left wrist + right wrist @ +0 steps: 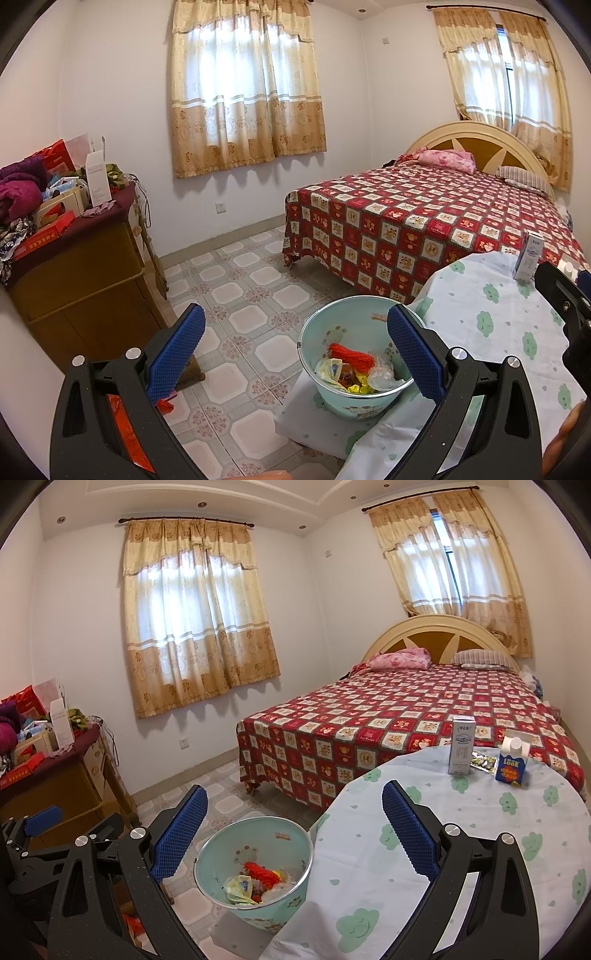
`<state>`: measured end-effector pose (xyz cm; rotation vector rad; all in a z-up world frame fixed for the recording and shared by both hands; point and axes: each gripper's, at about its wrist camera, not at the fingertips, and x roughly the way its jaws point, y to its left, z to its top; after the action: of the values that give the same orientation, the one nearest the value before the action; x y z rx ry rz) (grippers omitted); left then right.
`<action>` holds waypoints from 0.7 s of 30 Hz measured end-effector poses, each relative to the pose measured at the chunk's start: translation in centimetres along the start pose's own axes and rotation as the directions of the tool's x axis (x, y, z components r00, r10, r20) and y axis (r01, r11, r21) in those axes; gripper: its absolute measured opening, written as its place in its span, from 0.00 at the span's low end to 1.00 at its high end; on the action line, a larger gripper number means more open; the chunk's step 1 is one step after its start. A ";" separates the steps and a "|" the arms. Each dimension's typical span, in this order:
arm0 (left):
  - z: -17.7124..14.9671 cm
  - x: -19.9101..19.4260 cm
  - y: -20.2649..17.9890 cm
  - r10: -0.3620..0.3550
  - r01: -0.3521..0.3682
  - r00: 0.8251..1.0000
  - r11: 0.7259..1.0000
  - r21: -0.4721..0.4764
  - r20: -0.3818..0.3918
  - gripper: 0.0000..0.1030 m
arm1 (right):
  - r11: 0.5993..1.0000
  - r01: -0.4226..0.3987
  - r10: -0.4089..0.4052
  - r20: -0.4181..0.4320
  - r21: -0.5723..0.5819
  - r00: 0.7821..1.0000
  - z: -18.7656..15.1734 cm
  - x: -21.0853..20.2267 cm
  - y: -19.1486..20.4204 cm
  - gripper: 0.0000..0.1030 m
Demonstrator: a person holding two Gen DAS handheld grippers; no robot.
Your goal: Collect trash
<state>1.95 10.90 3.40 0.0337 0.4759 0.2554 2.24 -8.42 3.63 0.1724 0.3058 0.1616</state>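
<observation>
A light blue bucket (354, 365) (255, 864) holds several pieces of trash: an orange-red wrapper, yellow scraps and clear plastic. It sits low beside a round table (461, 849) (491, 325) covered in a white cloth with green clouds. On the table stand a tall white carton (461, 746) (528, 258), a blue carton (512, 762) and a small green wrapper (484, 762). My left gripper (295, 347) is open above the bucket's left side. My right gripper (295, 830) is open, empty, over the bucket and table edge.
A bed (406, 716) with a red checked cover fills the back right. A wooden cabinet (85, 280) piled with boxes and clothes stands at the left wall. Patterned floor tiles (240, 295) lie between them. A red item (122, 424) lies on the floor below my left gripper.
</observation>
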 end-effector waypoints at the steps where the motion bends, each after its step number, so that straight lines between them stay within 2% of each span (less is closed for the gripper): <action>1: 0.0 0.0 0.0 0.001 -0.001 1.000 1.000 0.000 0.000 0.94 | 1.000 0.001 -0.001 0.001 0.000 1.000 0.0 0.0 0.0 0.91; 15: 0.5 -0.1 -0.2 0.003 -0.003 1.000 1.000 0.001 -0.001 0.94 | 1.000 0.013 -0.013 0.010 0.008 1.000 0.0 -0.5 -0.6 0.91; 21: 0.6 0.3 -0.2 -0.043 0.043 0.999 0.999 -0.019 -0.022 0.94 | 1.000 0.020 -0.020 0.016 0.006 1.000 0.0 -0.7 -0.7 0.91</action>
<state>2.50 10.74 3.82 0.0023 0.4956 0.2179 1.64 -9.19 3.68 0.1765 0.2922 0.1393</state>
